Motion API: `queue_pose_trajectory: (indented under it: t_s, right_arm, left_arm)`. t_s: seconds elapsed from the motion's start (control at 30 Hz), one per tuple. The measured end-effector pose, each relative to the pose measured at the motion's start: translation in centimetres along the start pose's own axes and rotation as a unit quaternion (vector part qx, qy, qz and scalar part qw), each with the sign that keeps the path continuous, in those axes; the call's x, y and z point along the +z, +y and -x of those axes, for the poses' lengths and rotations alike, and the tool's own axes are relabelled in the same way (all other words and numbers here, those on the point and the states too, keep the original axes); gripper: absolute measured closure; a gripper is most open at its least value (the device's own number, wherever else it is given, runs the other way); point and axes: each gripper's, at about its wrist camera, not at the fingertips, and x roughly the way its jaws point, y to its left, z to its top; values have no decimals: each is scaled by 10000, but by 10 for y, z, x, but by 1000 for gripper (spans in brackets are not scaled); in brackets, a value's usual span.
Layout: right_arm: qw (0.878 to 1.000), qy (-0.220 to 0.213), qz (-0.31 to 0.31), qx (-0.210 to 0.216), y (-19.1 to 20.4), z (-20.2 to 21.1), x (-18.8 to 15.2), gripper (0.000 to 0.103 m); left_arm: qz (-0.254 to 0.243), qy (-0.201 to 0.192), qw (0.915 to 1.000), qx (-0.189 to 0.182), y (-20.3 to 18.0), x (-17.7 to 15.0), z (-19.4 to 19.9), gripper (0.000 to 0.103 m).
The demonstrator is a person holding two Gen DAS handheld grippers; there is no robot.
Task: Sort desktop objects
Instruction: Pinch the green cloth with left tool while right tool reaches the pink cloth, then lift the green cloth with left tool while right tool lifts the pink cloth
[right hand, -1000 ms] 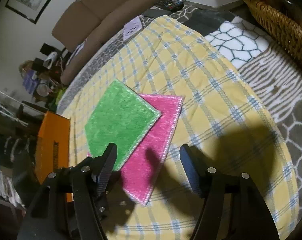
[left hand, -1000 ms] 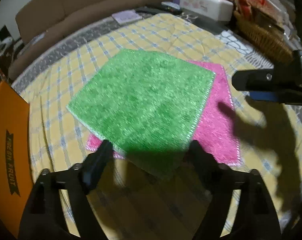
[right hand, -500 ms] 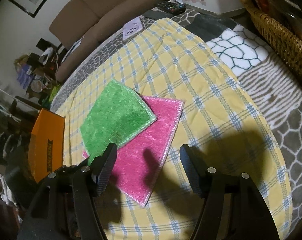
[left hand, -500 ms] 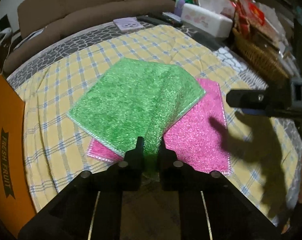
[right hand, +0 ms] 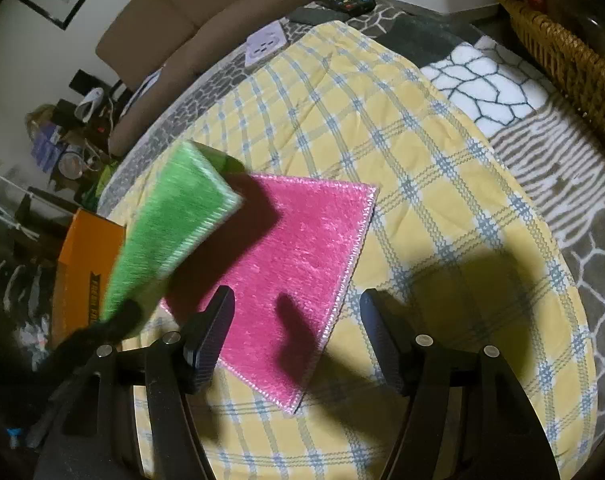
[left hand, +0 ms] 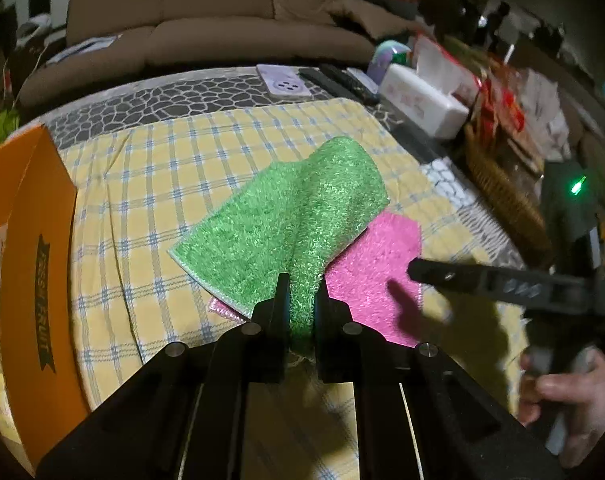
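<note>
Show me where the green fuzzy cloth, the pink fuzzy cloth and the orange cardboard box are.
green fuzzy cloth (left hand: 278,216): left wrist view, middle of its lifted face.
pink fuzzy cloth (right hand: 298,248): right wrist view, centre.
orange cardboard box (left hand: 26,264): left wrist view, printed side wall.

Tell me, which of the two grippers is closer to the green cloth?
Left. The left gripper is clamped on the green cloth at its near corner, lifting it. The right gripper hangs open above the pink cloth, beside the green one.

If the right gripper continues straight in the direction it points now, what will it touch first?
Most likely the pink cloth: it lies flat right ahead of the open right gripper, though depth is hard to judge.
</note>
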Motion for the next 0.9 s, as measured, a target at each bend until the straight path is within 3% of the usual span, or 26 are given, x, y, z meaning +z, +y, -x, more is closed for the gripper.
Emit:
queue_pose_trajectory:
  t_s: [0.23,0.47,0.6,0.77,0.9]
  right_arm:
    - [9962,25,515,-698,17,-16,-5,35]
    - [9891,37,1007,-1076,42,-33,-10,34]
    - [9942,40,819,-694,43,-33,-9,62]
    - [9991,133,96,392,30,-32,-7,63]
    - [9968,325,-246,691,25,-39,-8,60]
  left_arm:
    - [265,5,9996,-126,15,-1,11,94]
    - [328,9,9994,-102,26,-2,21,94]
    - [407,62,9990,-167,30,-6,21,94]
    - [411,173,9987,-236,27,-13,14,94]
    - [380,239,9986,-265,22,-16,10,94]
